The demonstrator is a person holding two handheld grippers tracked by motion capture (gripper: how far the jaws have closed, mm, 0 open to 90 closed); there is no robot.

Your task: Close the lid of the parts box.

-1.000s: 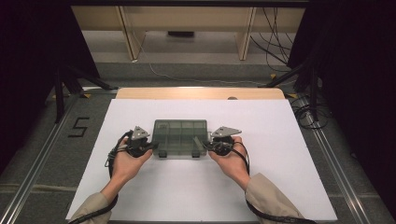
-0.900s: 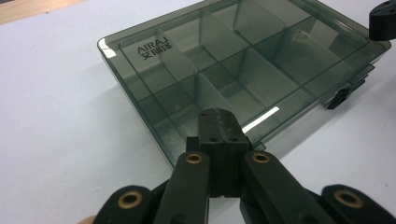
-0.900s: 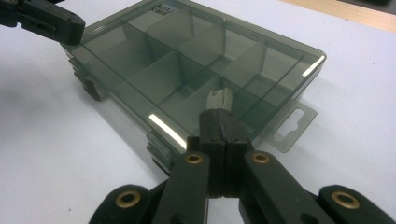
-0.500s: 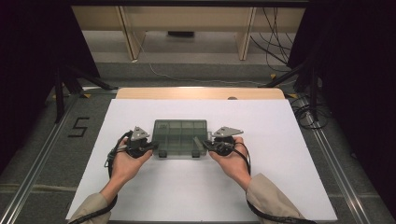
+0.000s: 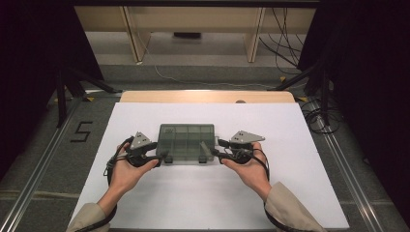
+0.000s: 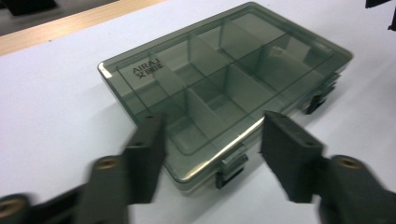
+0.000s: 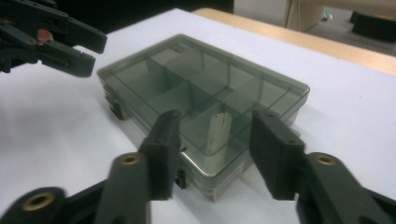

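A smoky see-through compartment box [image 5: 186, 141] lies shut on the white table, its two latches [image 6: 231, 167] on the near edge. My left gripper [image 5: 163, 155] is at the box's near left corner and my right gripper [image 5: 212, 151] at its near right corner. Both sets of jaws have just been opening. In the left gripper view the left gripper [image 6: 217, 156] stands open, the box's corner [image 6: 201, 154] between the jaws but not pressed. The right gripper [image 7: 219, 149] is likewise open around the other corner [image 7: 215, 172]. A pale strip [image 7: 218, 129] stands in one near compartment.
The white tabletop [image 5: 203, 203] stretches around the box, with a wooden strip [image 5: 208, 96] along its far edge. A shelf frame [image 5: 193, 29] and cables [image 5: 319, 116] lie on the floor beyond. Sleeved forearms [image 5: 290, 212] come in from the near side.
Both grippers' jaws have gone from shut to spread apart at the box's near edge. The hands and the box have kept their places.
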